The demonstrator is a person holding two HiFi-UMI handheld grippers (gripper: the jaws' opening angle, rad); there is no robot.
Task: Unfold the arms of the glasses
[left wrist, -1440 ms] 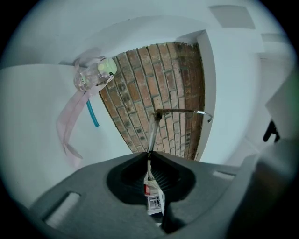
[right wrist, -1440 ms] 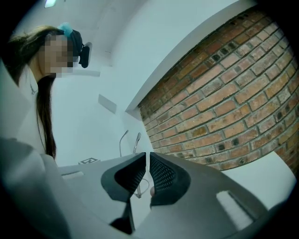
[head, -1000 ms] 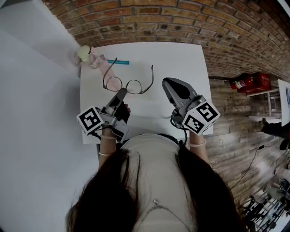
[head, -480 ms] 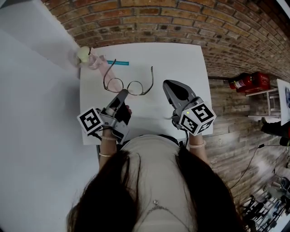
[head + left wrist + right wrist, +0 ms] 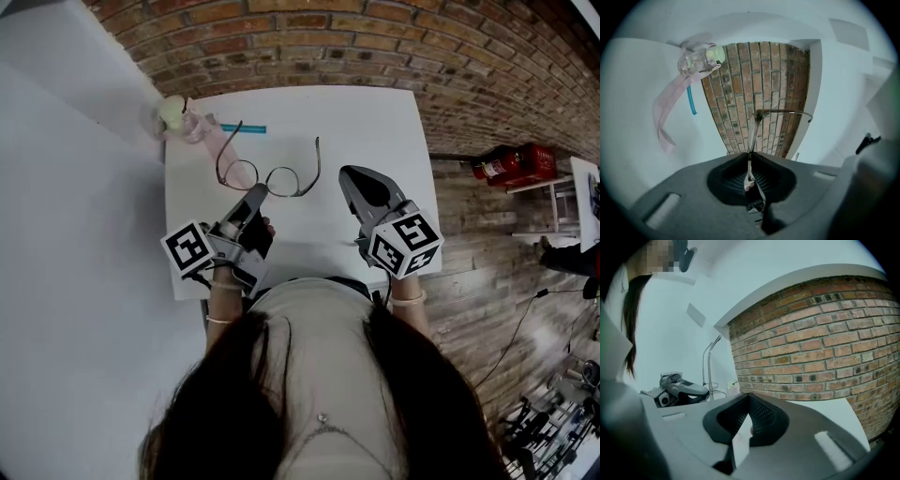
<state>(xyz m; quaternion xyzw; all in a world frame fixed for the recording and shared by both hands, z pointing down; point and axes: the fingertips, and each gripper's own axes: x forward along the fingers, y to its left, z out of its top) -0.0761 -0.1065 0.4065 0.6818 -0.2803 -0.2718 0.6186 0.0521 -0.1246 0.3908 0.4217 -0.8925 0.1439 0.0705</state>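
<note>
My left hand-held gripper point(image 5: 251, 199) is clenched on the thin wire-rimmed glasses point(image 5: 267, 173) with round lenses. My right hand-held gripper point(image 5: 354, 178) has its ribbed jaws closed, empty, over the smooth white bench point(image 5: 375, 122).

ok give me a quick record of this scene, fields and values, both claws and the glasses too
surface: white table
object: glasses, over the table's left half
arms of glasses: both appear swung out, pointing away from the person
left claw: shut on a thin part of the glasses' frame
right claw: shut, nothing in it, right of the glasses and apart from them
far left corner: pink ribbon, pale ball, teal strip
task state: unfolding looks done
</note>
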